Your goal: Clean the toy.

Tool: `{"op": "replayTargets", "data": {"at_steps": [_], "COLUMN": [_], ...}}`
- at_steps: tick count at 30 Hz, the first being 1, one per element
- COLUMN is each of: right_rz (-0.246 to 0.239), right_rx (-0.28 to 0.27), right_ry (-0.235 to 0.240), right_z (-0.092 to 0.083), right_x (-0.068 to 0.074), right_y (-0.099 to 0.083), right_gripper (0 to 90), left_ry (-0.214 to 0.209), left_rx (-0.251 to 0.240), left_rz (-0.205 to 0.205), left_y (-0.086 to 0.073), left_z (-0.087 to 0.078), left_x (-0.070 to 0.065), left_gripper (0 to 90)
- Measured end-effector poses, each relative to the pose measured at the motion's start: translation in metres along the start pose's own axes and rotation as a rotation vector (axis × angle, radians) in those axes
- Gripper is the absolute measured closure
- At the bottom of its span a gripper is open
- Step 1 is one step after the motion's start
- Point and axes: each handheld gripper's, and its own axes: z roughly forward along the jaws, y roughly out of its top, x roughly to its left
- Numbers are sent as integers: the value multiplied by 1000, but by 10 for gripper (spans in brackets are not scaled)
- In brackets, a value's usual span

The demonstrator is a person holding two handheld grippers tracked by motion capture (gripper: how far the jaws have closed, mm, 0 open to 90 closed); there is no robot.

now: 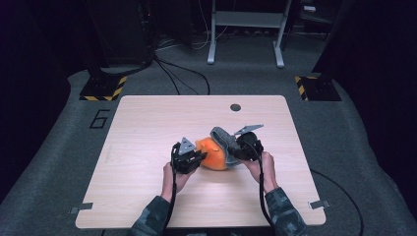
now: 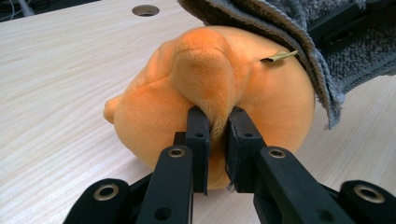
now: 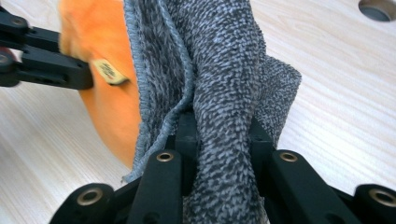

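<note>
Orange plush toy (image 1: pixel 212 154) sits on the light wood table (image 1: pixel 147 147), roughly centre, a bit toward the person's side. Grey terry cloth (image 1: pixel 223 140) is draped over the toy's right end, hugging it like a partial cover.

Left gripper (image 1: pixel 188 158): fingers (image 2: pixel 198 135) clenched on a protruding orange flap of the toy (ear or limb, can't tell which). In the left gripper view the plush is pinched thin between the two pads, with the toy's round body just behind and resting on the table. A small tan tag (image 2: pixel 279 56) sticks out of the toy near the cloth's edge.

Right gripper (image 1: pixel 246 146): fingers (image 3: pixel 187 135) clamped on a bunched fold of the grey cloth. In the right gripper view the fabric runs up between both pads and spreads over the orange body; the cloth's hemmed edge lies against the toy's side. The left gripper's black fingers show at the upper left of that view, touching the toy next to the tag.

Both grippers flank the toy, left one on its left end, right one on the cloth side. Round grommet hole (image 1: pixel 235 107) in the table sits beyond the toy, well apart.
</note>
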Motion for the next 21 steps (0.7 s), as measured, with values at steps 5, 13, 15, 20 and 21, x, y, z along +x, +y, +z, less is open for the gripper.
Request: {"op": "replayTargets", "data": {"at_steps": [5, 13, 15, 20, 21], "right_rz": [19, 55, 81, 116, 129], "right_rx": [19, 54, 74, 108, 115], "right_ry": [-9, -15, -20, -8, -11], "right_z": [3, 11, 17, 29, 31], "right_x": [-9, -22, -28, -35, -36], "right_y": [-6, -15, -20, -26, -27], "right_gripper": [735, 734, 733, 732, 732], "left_ry": [0, -4, -4, -5, -5], "left_rx": [1, 5, 3, 3, 1], "left_rz": [2, 6, 5, 5, 5], "left_y": [0, 0, 0, 0, 0], "left_z": [0, 0, 0, 0, 0], "left_x": [0, 1, 1, 1, 1], "left_gripper": [804, 800, 799, 798, 797]}}
